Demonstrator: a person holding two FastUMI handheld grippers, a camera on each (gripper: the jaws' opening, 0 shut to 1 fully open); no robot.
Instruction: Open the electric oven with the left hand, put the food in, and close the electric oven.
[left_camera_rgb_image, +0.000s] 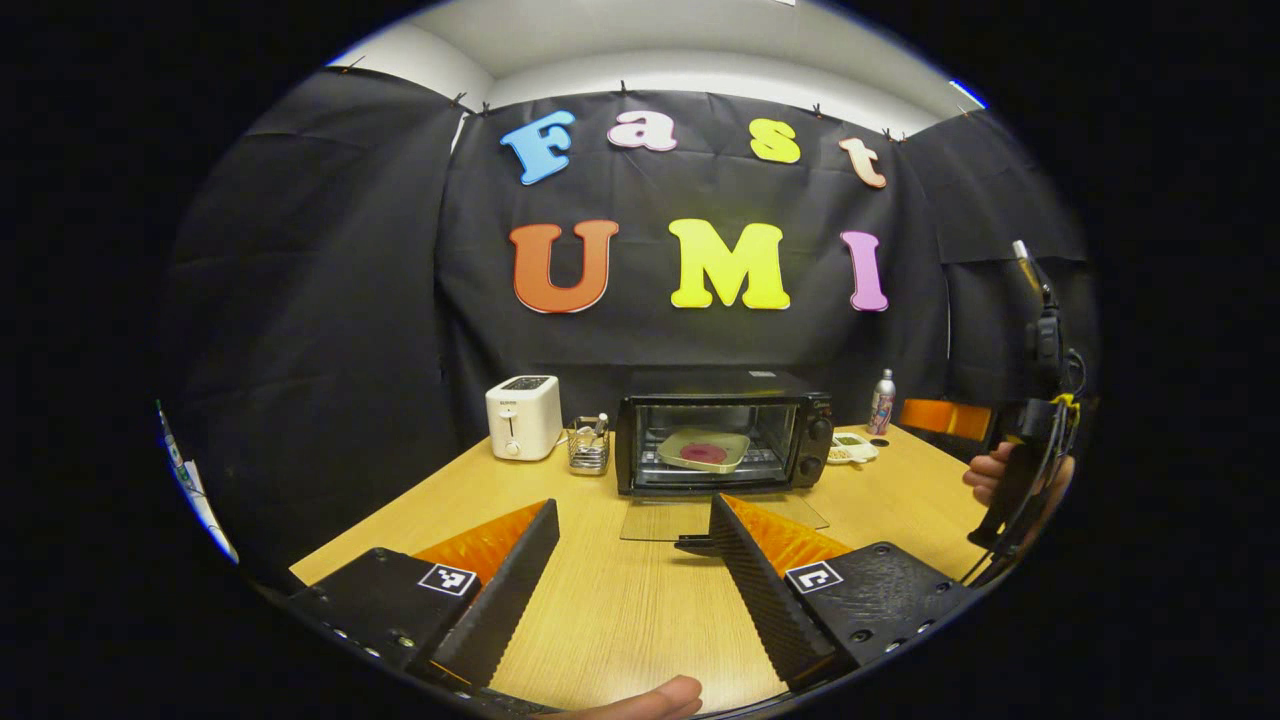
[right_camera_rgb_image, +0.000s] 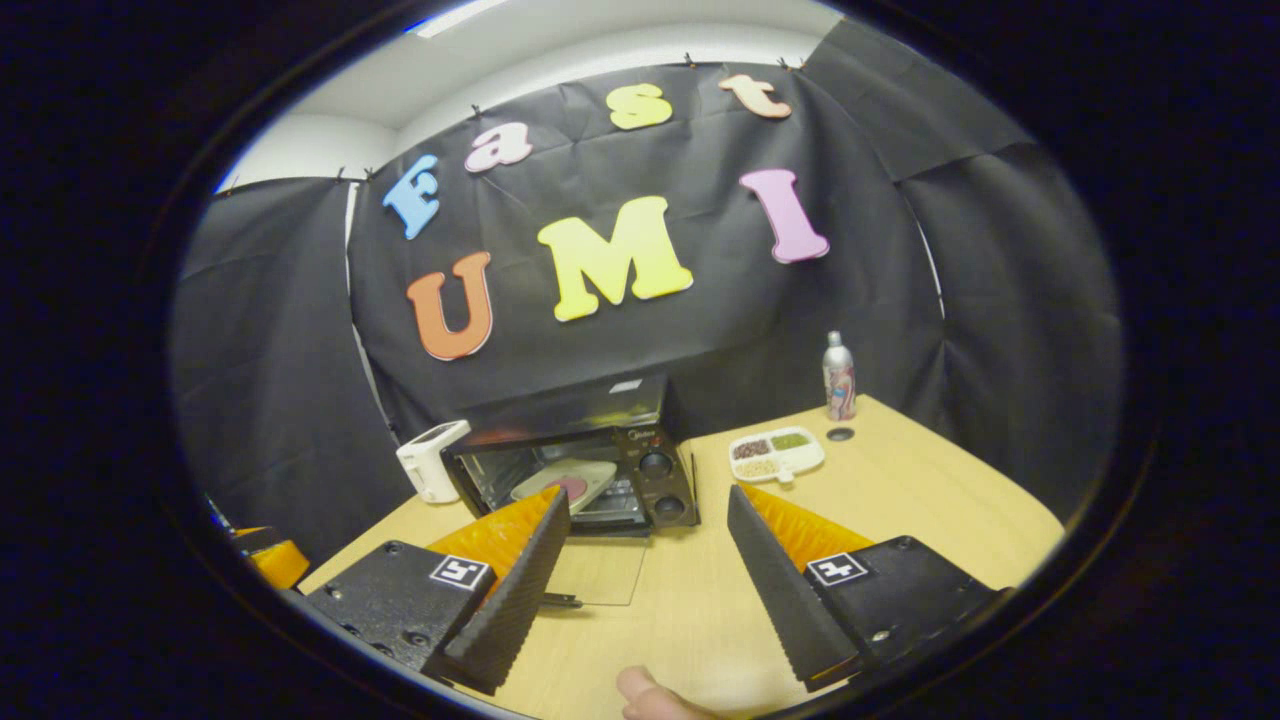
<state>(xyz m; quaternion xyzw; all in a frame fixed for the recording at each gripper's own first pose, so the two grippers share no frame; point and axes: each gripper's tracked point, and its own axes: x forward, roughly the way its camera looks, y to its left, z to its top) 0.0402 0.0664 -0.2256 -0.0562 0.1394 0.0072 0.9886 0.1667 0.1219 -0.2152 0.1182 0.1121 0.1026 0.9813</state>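
Oven (left_camera_rgb_image: 722, 443): black electric oven at the back of the wooden table (left_camera_rgb_image: 620, 600), at 12 o'clock from the left gripper; two knobs on its right side.
Door (left_camera_rgb_image: 722, 518): glass door dropped flat onto the table toward the viewer; long axis running 9 to 3 o'clock; dark handle (left_camera_rgb_image: 697, 545) along its near edge.
Food (left_camera_rgb_image: 703, 453): reddish round piece on a pale square plate (left_camera_rgb_image: 702, 448), seen on the rack inside the cavity.
Left gripper (left_camera_rgb_image: 632, 540): jaws spread wide, nothing pinched; door handle just ahead, beside the inner face of the finger on the 3 o'clock side.
Right gripper (right_camera_rgb_image: 648, 525): jaws spread, empty; oven (right_camera_rgb_image: 585, 470) lies toward 11 o'clock, farther from it.
Key relation: the left gripper is judged the nearer to the handle; closing would call for lifting the near edge up and away toward 12 o'clock.
Stage: judged food placed, door not yet shut.
Other items: white toaster (left_camera_rgb_image: 523, 416), wire holder (left_camera_rgb_image: 588, 445), divided snack dish (right_camera_rgb_image: 776, 455), bottle (right_camera_rgb_image: 838, 377).
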